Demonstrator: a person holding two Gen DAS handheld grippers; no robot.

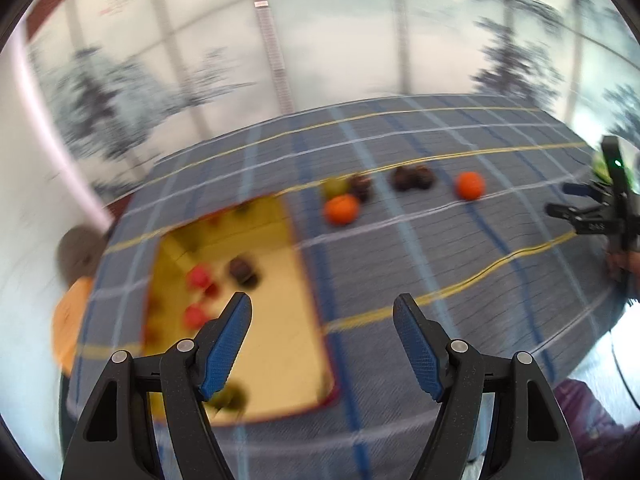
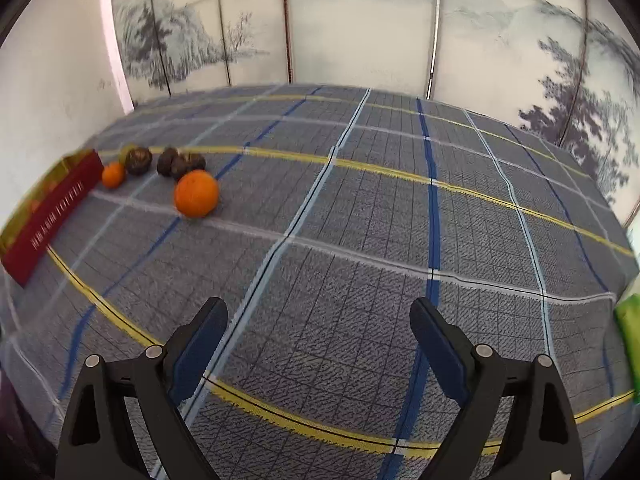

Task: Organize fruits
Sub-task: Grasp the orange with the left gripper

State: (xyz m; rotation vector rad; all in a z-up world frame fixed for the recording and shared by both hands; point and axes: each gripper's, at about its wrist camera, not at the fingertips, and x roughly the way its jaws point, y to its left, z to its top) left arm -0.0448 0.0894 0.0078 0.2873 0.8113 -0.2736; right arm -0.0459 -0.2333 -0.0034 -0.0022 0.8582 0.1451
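Currently both tools wide open, empty: left gripper (image 1: 322, 344) above box (image 1: 280, 344) at table's left edge, right gripper (image 2: 318, 344) over bare tablecloth (image 2: 360, 240). Loose fruit mid-table beside box: near orange (image 2: 196, 193), dark fruits (image 2: 180, 164), second orange (image 2: 113, 175). Advice: straddle orange squarely, close gently, expect rolling.

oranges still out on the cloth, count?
2. The near orange sits alone on the plaid cloth; the small orange lies beside the red box, by the dark fruits. The box may hide more.
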